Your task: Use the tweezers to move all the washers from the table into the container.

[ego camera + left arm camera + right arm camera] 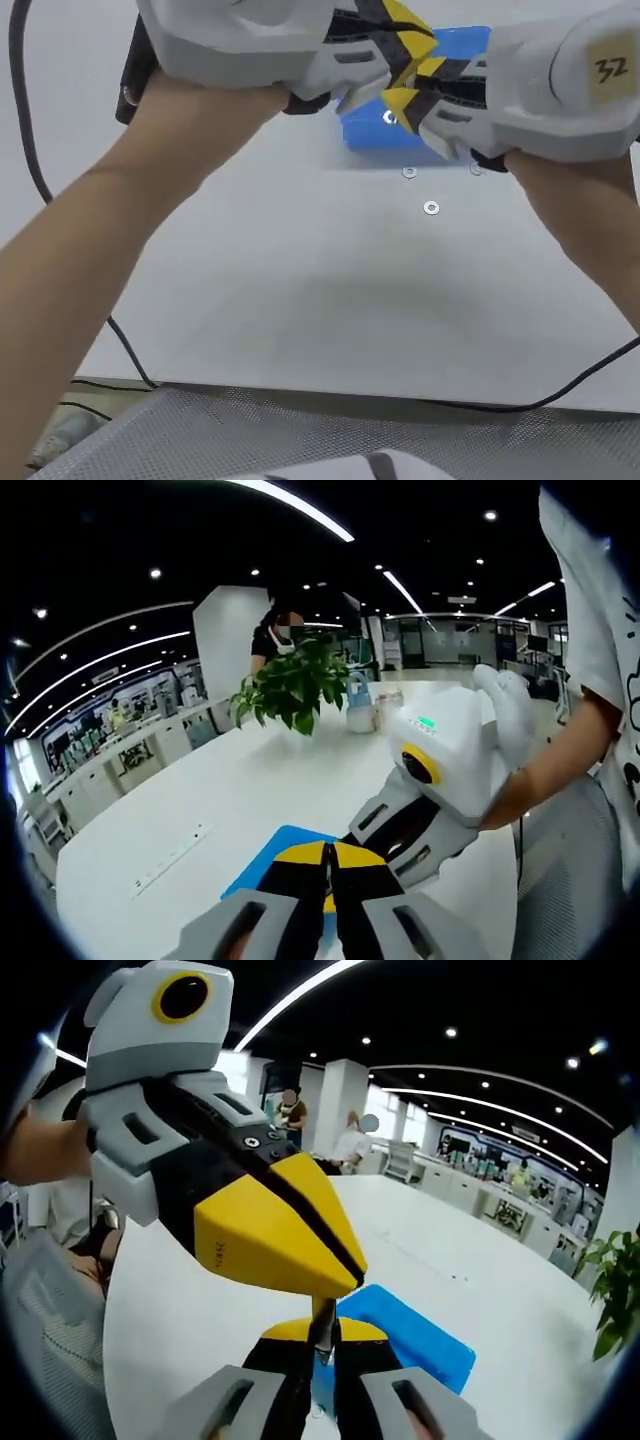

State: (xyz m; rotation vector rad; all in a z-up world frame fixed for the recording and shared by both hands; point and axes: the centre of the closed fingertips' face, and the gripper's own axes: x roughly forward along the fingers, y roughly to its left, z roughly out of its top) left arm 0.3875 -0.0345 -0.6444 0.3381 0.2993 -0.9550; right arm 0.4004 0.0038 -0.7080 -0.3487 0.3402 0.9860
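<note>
"Three washers [431, 207] on the counter [280, 300], right?"

"Yes, we count three in the head view. One lies alone nearer us; two more sit just in front of the container [375, 135], and the right-hand one of those is half hidden under a gripper."

"Container?"

"Blue, flat on the counter, behind the washers. We see a small pale glint [390, 117] inside it, too blurred to name."

"Grippers?"

"Both held up over the container, tips nearly meeting. Left gripper [328, 862]: in its own view the yellow tips are pressed together, only a dark slit between them. We can't tell whether anything is pinched there."

"Right gripper [323, 1348]?"

"Jaws clamped on a thin metal strip that stands up between the yellow tips. We log it as the tweezers [320, 1312]. Its upper end meets the underside of the left gripper's beak, which comes in from the left of that view."

"Washers versus grippers?"

"Apart from both, on bare counter nearer us than the tips."

"Anything else?"

"Black cable [25, 130] down the counter's left side, a plant [295, 685] at its far end in the left gripper view."
</note>
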